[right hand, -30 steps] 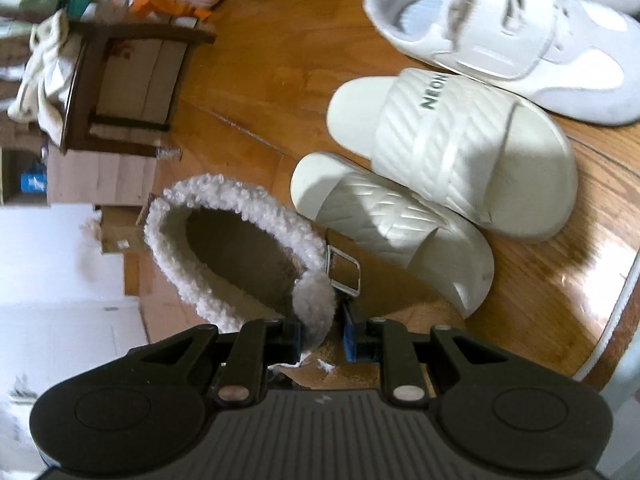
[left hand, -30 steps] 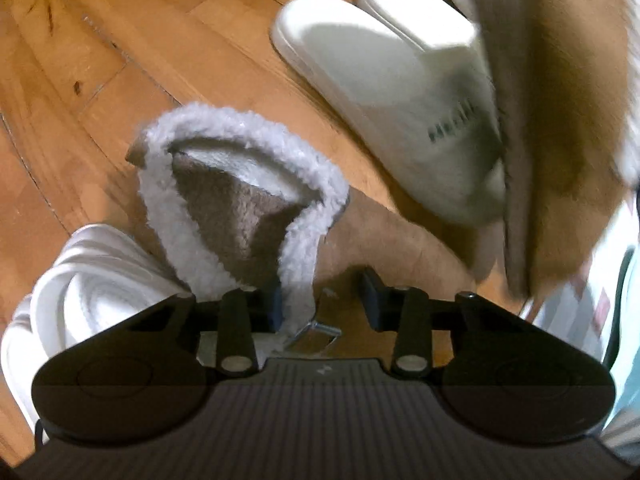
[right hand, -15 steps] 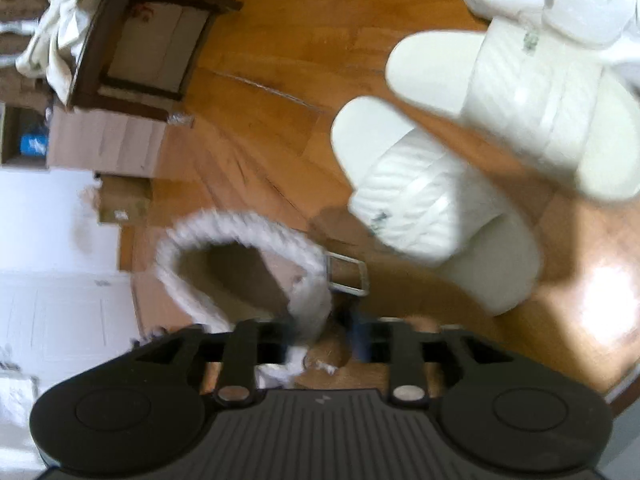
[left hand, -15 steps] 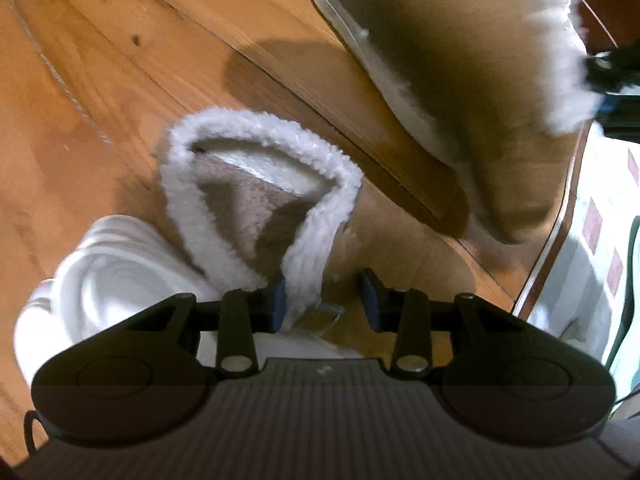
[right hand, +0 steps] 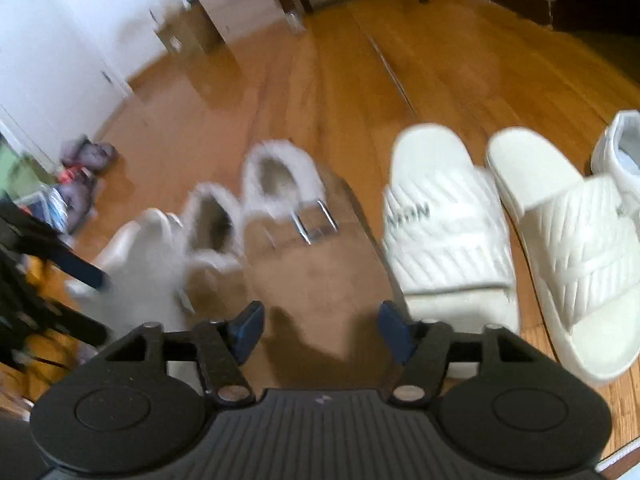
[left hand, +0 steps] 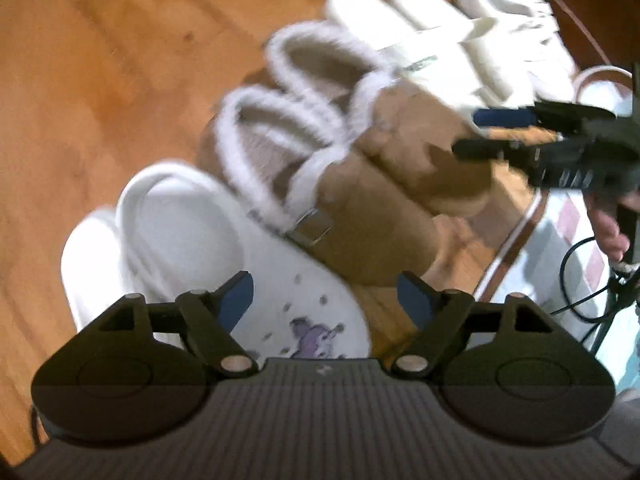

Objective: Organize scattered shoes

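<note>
Both tan fleece-lined slippers [left hand: 360, 184] are lying side by side on the wooden floor [left hand: 100, 80], toes pointing the same way, so that they are reading as a matched pair within a row. On one flank a white clog [left hand: 192, 240] is touching them; on the other the white slides [right hand: 448, 240] are sitting just beside them, with a white sneaker [right hand: 616, 148] beyond. The left tongs [left hand: 326, 300] are opening over the clog with nothing between the jaws. The right tongs [right hand: 320, 326] are likewise opening above the nearer slipper's toe, empty. Judged from this layout, both tongs are letting go because the slippers are now aligned with their neighbours.
</note>
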